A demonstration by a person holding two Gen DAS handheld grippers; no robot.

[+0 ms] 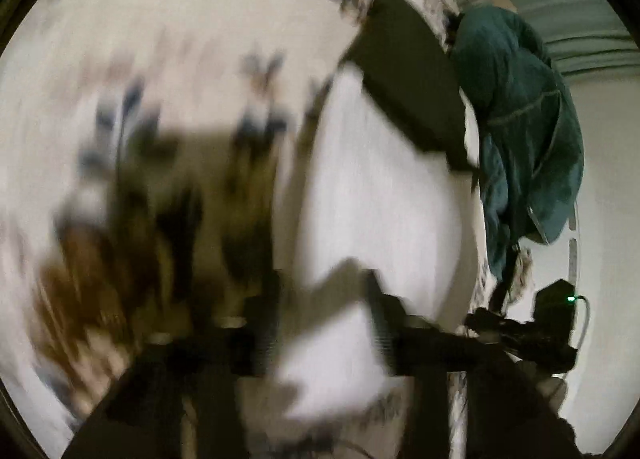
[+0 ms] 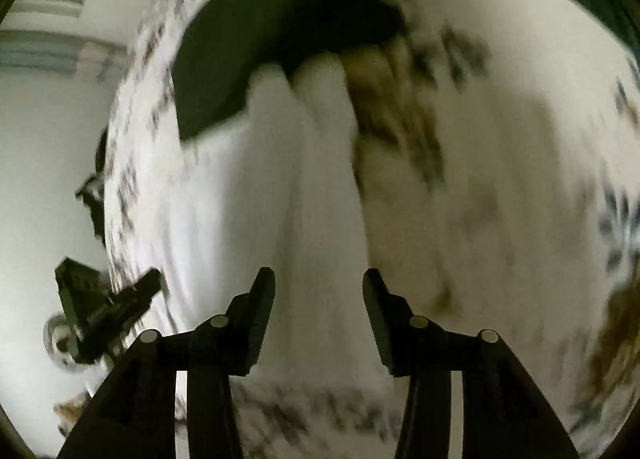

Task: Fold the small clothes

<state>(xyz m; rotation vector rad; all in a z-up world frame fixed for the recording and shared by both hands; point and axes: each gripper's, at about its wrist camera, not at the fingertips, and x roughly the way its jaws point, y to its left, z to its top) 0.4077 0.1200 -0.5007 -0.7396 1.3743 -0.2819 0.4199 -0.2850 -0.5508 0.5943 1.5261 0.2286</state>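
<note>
Both views are blurred. A white garment (image 1: 380,179) lies spread on a flower-print bedsheet (image 1: 160,19). My left gripper (image 1: 324,291) hangs over its near edge with its fingers apart; a loose white corner of cloth (image 1: 332,359) shows between them, and no pad visibly presses on it. In the right wrist view the white garment (image 2: 312,179) runs away from my right gripper (image 2: 320,287), which stands open just above it with nothing gripped. My right gripper (image 1: 520,323) also shows at the lower right of the left wrist view.
A dark folded cloth (image 1: 408,79) (image 2: 280,31) lies at the white garment's far end. A teal garment (image 1: 528,131) is heaped at the bed's edge. A brown patterned cloth (image 2: 392,107) (image 1: 92,259) lies beside the white one. My left gripper (image 2: 108,311) shows past the sheet's (image 2: 520,99) left edge.
</note>
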